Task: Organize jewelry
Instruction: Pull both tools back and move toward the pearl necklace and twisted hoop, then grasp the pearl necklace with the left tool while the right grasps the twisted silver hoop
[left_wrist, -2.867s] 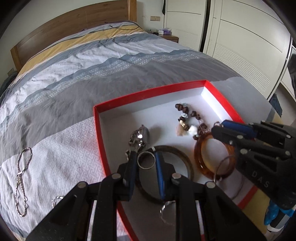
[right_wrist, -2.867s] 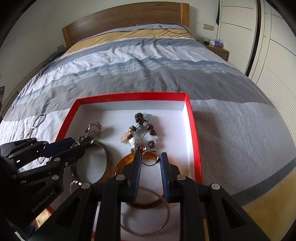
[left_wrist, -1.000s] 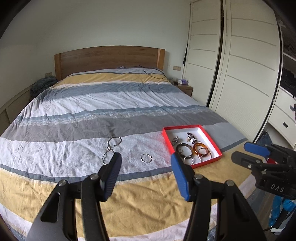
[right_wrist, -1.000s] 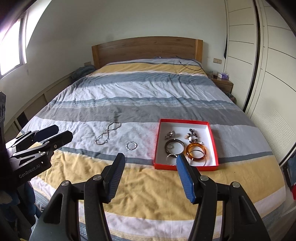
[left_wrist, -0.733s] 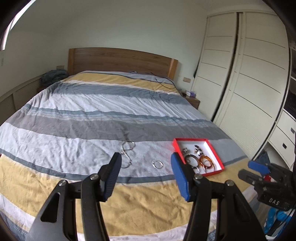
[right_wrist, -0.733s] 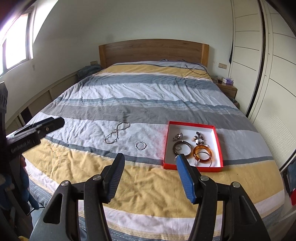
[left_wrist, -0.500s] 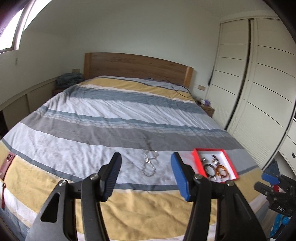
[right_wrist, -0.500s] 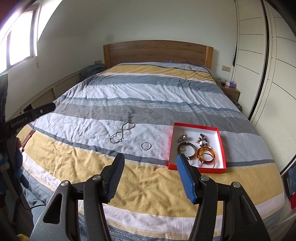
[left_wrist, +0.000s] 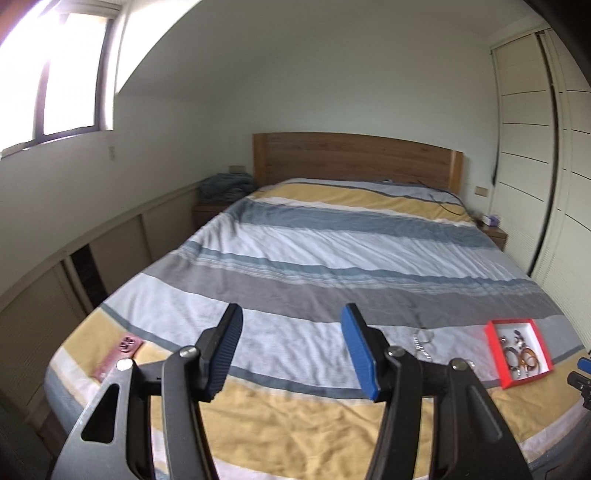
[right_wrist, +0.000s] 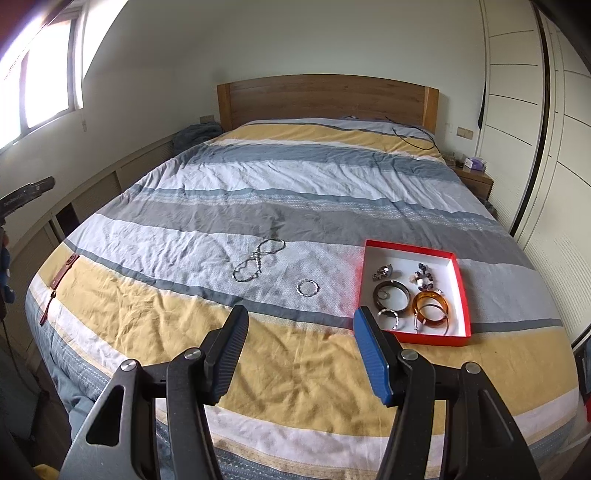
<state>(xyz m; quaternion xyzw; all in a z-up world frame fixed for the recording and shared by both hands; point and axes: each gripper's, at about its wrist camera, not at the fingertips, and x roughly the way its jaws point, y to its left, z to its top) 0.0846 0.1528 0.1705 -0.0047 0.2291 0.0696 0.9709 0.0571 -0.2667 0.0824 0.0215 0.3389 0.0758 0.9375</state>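
We see the red box (right_wrist: 452, 338) of jewelry on the bed (right_wrist: 295, 177), just ahead and right of our right hand-held gripper (right_wrist: 301, 352), jaws wide apart, empty. Left of the box lie a necklace (right_wrist: 258, 260) and ring (right_wrist: 307, 287). Our left hand-held gripper (left_wrist: 291, 352) gapes too.

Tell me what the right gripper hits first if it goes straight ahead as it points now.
Probably bare bedspread: the open right gripper aims at the bed's middle, passing left of the small ring and red tray. The silver chain lies near that line; depth is unclear.
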